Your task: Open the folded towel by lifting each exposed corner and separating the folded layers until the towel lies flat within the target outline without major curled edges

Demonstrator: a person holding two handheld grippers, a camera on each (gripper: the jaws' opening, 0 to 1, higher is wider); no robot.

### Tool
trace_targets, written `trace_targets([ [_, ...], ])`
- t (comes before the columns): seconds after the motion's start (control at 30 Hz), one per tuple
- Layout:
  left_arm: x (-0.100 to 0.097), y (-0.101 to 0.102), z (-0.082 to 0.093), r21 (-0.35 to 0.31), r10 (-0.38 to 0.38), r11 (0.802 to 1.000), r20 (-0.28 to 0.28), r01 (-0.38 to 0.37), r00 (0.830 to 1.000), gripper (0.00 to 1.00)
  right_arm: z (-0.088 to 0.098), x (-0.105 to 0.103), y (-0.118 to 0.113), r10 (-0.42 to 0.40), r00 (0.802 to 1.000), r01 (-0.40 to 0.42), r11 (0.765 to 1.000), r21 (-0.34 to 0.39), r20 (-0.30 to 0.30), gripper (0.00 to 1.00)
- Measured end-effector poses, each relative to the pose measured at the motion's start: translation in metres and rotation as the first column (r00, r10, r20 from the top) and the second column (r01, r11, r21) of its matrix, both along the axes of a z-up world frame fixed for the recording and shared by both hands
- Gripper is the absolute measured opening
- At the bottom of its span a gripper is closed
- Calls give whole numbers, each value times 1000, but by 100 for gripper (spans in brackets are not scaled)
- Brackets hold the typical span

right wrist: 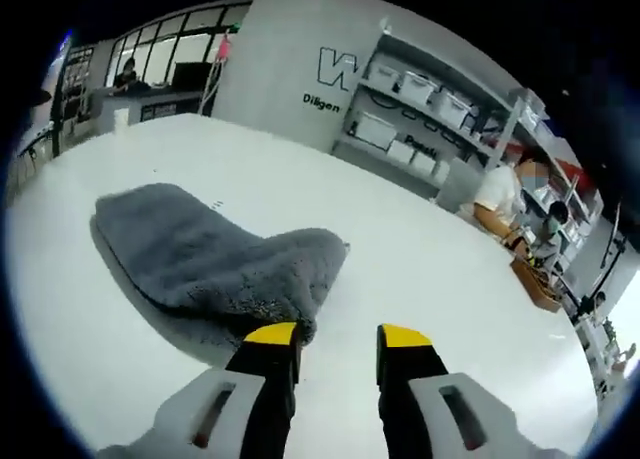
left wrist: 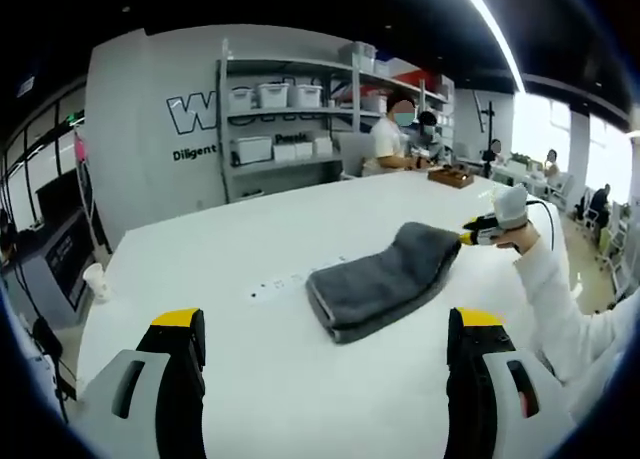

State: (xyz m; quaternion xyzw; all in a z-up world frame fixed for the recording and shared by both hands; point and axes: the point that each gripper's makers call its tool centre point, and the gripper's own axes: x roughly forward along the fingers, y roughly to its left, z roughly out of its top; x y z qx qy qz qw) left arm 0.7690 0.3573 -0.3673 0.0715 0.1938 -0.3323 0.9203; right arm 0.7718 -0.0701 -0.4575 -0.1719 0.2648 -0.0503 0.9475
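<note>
White table (left wrist: 300,229) spans both views, big and mostly bare. Grey folded towel (left wrist: 385,274) lies on it, roughly mid-table, several thick layers stacked, long axis running away from the left gripper view. A few small dark marks (left wrist: 290,282) sit on the table just beside the towel's near-left edge.

Left gripper (left wrist: 325,344) hovers above the table short of the towel, jaws spread wide, nothing between them, not touching the towel.

Right gripper (right wrist: 338,341) is at the towel's far end as the left gripper view sees it, there visible in a person's hand (left wrist: 515,234) with a white sleeve (left wrist: 560,299). In the right gripper view its jaws are parted with a clear gap; its left yellow tip sits right at the towel's raised end, which bulges up off the table. Cannot tell if that tip actually touches the fabric; nothing is pinched between the jaws.

Background: shelving with white bins (left wrist: 290,99), seated people at far tables, a paper cup (left wrist: 97,279) near the table's left edge.
</note>
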Motion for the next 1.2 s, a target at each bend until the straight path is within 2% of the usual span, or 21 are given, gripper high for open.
trace_targets([
  [0.1,-1,0,0,0,0,1000,1,0,1000,100,26,-3,16,45,997,-46,999,1,63,36],
  [0.13,-1,0,0,1,0,1000,2,0,1000,100,39,-5,27,77,993,-79,997,13,94,38],
  [0.23,0,0,0,0,-1,1000,1,1,1000,100,60,-12,43,120,983,-123,992,12,139,42],
  [0.3,0,0,1,-1,-2,1000,0,2,1000,100,77,-18,57,157,972,-159,987,2,175,49],
  [0.47,0,-1,1,-1,-6,1000,1,6,1000,100,94,-31,92,255,949,-256,967,-21,184,66],
  [0.7,-1,-1,1,-2,-5,1000,4,5,1000,100,92,-36,116,320,935,-325,946,8,155,87],
  [0.87,-3,-2,0,-2,-5,1000,4,5,1000,100,89,-34,117,317,938,-319,948,-6,139,93],
  [1.0,-6,-3,-2,-3,-7,1000,4,7,1000,100,80,-28,130,340,933,-343,939,7,117,99],
  [1.2,-5,-2,-1,-2,-6,1000,5,6,1000,100,42,-13,174,457,889,-456,889,44,-8,99],
])
